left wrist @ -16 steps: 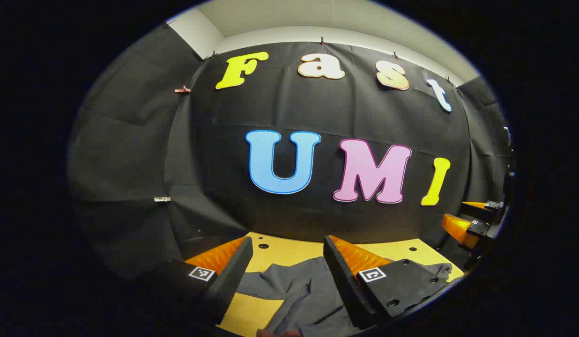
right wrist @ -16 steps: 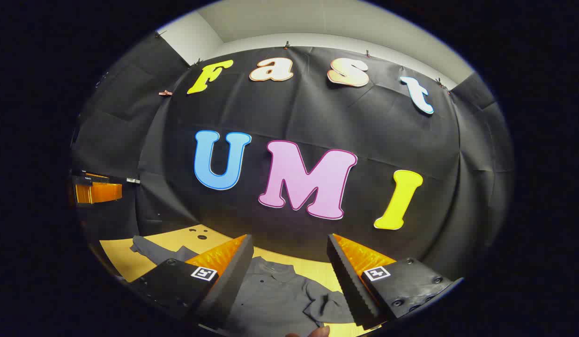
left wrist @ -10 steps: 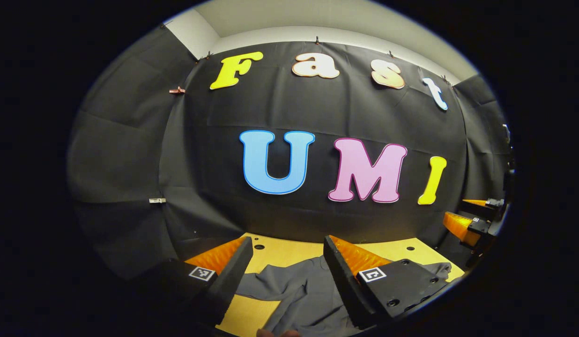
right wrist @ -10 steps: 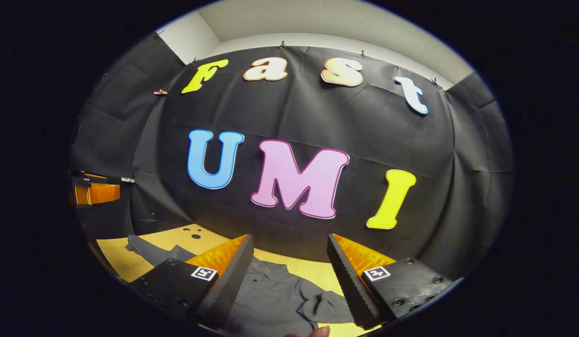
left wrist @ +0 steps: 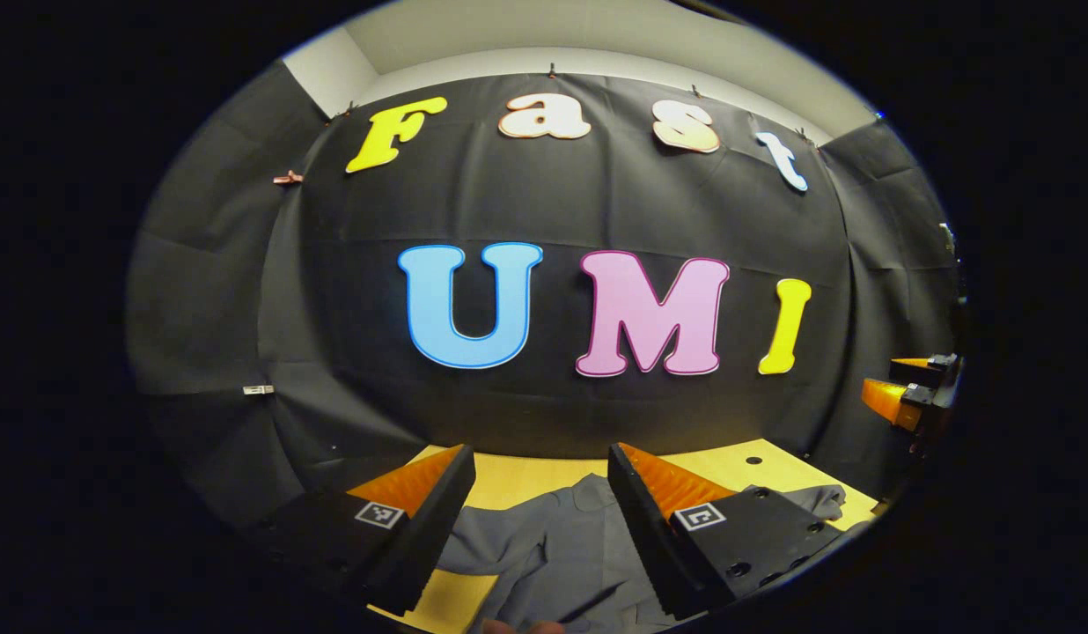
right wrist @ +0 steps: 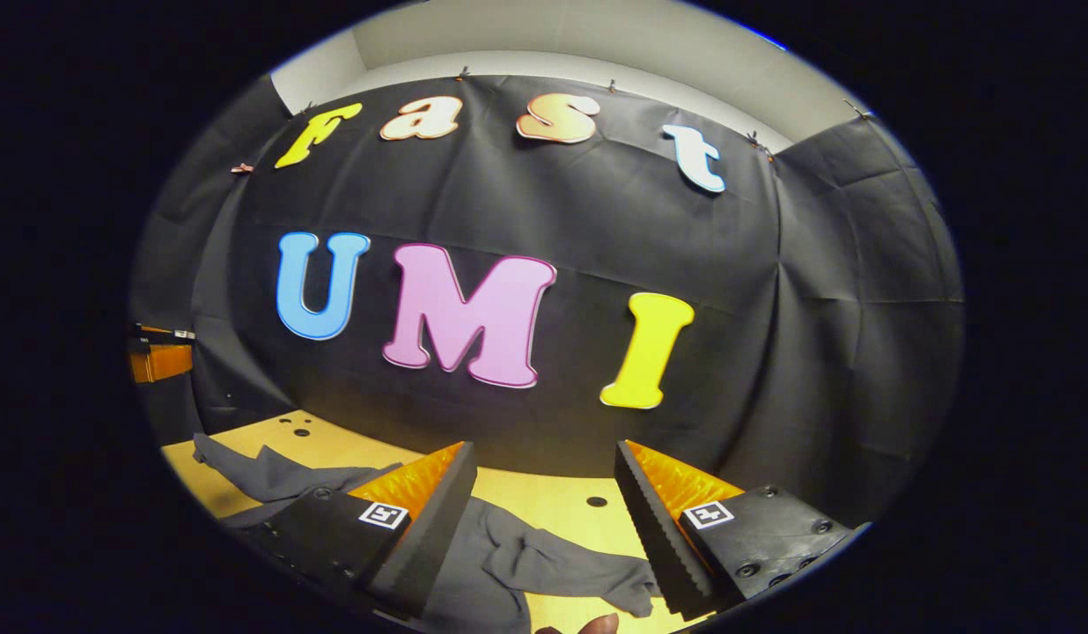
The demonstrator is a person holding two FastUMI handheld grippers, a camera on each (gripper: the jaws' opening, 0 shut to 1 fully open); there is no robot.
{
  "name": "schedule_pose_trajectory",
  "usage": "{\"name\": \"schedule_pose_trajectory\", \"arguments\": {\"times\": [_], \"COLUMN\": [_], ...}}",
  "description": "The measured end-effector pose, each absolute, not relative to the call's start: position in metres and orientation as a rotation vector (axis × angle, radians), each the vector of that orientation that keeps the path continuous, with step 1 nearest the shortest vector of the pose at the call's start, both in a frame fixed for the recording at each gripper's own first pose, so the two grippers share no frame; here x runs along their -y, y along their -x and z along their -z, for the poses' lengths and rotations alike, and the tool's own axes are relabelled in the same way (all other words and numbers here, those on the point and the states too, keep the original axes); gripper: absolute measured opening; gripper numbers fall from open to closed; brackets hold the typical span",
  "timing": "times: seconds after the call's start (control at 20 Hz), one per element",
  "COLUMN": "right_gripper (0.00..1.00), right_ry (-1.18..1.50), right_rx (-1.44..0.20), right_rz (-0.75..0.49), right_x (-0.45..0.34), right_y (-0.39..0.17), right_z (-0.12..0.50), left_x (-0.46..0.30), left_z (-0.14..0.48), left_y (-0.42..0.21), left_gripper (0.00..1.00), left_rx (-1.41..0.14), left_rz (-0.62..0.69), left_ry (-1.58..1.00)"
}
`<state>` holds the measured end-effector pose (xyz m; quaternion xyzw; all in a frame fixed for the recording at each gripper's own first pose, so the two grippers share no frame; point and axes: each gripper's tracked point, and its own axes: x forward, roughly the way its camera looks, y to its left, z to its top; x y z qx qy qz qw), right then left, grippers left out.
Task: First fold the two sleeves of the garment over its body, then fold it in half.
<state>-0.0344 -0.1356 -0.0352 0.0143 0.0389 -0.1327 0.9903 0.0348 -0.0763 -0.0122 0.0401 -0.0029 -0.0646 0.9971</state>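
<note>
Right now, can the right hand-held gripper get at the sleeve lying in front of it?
Probably yes. The right hand-held gripper is open, and the sleeve lies crumpled on the bare table just below and between its fingers, with nothing lying over it.

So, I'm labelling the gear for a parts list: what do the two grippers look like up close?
Each gripper has two wedge-shaped fingers with ridged inner faces, set on dark blocks with round screw holes. Each block carries a small square black-and-white marker. That goes for the left gripper and the right gripper alike. No cables show.
</note>
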Motion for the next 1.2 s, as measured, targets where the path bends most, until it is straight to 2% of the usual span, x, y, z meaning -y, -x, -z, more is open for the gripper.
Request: {"name": "schedule_pose_trajectory", "arguments": {"times": [0.2, 0.6, 0.95, 1.2], "right_gripper": [0.97, 0.98, 0.98, 0.98], "right_ry": [-0.052, -0.073, -0.208, -0.235], "right_rx": [-0.158, -0.436, -0.662, -0.773], "right_rz": [0.313, 0.342, 0.337, 0.320], "right_x": [0.172, 0.241, 0.279, 0.287], "right_y": [0.046, 0.056, 0.045, 0.036], "right_z": [0.072, 0.210, 0.341, 0.409], "left_x": [0.101, 0.144, 0.162, 0.168], "left_z": [0.018, 0.035, 0.048, 0.058], "left_y": [-0.039, -0.031, -0.014, -0.003], "left_gripper": [0.96, 0.96, 0.95, 0.96], "left_rx": [-0.013, -0.056, -0.095, -0.125], "left_rz": [0.150, 0.157, 0.089, 0.032], "left_ry": [-0.080, -0.103, -0.129, -0.136]}}
